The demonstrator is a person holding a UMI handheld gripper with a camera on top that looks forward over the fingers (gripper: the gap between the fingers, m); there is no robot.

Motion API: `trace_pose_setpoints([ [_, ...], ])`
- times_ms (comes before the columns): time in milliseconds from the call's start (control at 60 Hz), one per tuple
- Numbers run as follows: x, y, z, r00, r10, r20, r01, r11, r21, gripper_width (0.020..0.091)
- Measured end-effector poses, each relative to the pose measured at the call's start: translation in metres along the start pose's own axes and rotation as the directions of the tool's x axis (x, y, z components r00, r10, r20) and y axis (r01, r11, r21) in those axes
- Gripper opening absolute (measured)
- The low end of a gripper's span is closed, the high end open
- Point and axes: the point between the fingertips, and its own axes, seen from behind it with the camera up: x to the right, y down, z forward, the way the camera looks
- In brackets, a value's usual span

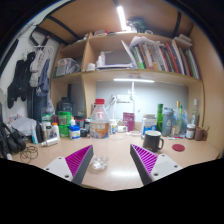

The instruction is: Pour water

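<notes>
the gripper [111,163] is spread wide and holds nothing; the bottle [98,122] stands on the desk [110,160] beyond the left finger, the mug [152,141] beyond the right; pouring looks unstarted, grasp and tilt remain

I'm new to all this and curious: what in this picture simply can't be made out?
- Bottle, gripper view: water level too small to read.
- Mug: inside hidden by its rim.
- Book titles on the shelf: too small.
- Gripper: fingers open, nothing between them; body cut off below.
</notes>
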Motion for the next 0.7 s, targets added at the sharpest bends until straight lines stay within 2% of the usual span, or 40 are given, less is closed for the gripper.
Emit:
trace_pose_setpoints([
  [150,-0.029,0.001,0.046,0.999,-0.008,0.038,0.009,1.000,-0.027,0.0842],
  [483,-0.040,0.010,0.135,1.000,0.027,0.001,-0.027,0.999,-0.041,0.0851],
  [500,-0.041,0.010,0.138,1.000,0.027,0.004,-0.027,0.999,-0.039,0.0842],
  [567,-0.036,0.014,0.146,0.999,0.031,-0.015,-0.031,0.998,-0.057,0.0562],
  [700,-0.026,0.014,0.149,0.998,0.035,-0.054,-0.037,0.999,-0.030,0.0487],
])
